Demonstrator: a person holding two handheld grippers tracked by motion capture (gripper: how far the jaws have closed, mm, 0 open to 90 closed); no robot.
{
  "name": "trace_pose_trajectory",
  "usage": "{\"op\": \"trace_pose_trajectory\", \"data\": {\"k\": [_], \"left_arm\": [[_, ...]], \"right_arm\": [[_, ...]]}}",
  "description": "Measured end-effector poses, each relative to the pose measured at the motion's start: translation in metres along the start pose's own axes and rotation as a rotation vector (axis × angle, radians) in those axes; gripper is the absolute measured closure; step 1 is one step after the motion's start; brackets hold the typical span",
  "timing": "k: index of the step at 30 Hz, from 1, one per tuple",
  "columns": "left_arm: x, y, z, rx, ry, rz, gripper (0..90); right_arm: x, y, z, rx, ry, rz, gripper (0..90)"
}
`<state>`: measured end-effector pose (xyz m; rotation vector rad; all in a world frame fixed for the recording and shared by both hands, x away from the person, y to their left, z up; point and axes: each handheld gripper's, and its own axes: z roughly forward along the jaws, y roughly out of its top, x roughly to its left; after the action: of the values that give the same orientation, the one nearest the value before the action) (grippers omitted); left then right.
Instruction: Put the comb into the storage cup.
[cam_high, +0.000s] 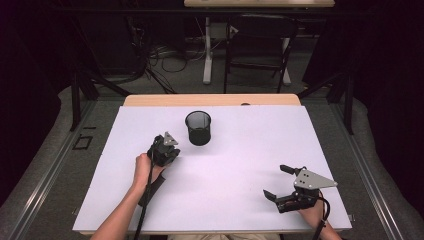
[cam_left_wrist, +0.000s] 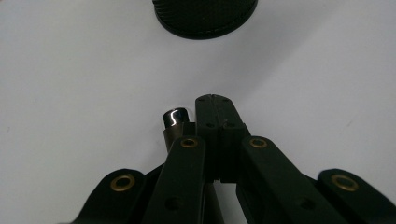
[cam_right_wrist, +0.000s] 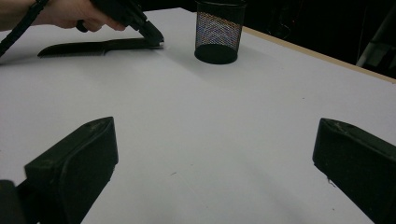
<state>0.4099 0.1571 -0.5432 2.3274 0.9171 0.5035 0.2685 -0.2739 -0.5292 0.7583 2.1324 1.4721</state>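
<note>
The left hand-held gripper sits low over the white tabletop, just short of the black mesh cup, with the person's left hand behind it. In the left gripper view its jaws are clenched tight together, and a small dark cylindrical object with a shiny rounded tip lies right against their left side; whether the pads actually pinch it cannot be told, since the tip stands beside the closed jaw ends rather than between them. The base of the mesh cup stands upright a little beyond that tip, apart from it. From the right gripper view, the left hand-held gripper points down at the tabletop with its tip near the surface, the cup standing just beside it. The right hand-held gripper rests near the front right part of the tabletop, well apart from the cup, its two jaws spread wide and released with bare tabletop between them.
</note>
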Motion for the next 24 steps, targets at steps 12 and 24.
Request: {"op": "trace_pose_trajectory", "data": {"k": [12, 24], "left_arm": [[0.007, -0.005, 0.001, -0.004, 0.035, -0.029, 90.0], [0.014, -0.009, 0.001, -0.016, 0.071, -0.062, 90.0]], "right_arm": [[0.000, 0.000, -0.001, 0.000, 0.000, -0.005, 0.0], [0.000, 0.000, 0.000, 0.004, 0.001, -0.005, 0.0]]}}
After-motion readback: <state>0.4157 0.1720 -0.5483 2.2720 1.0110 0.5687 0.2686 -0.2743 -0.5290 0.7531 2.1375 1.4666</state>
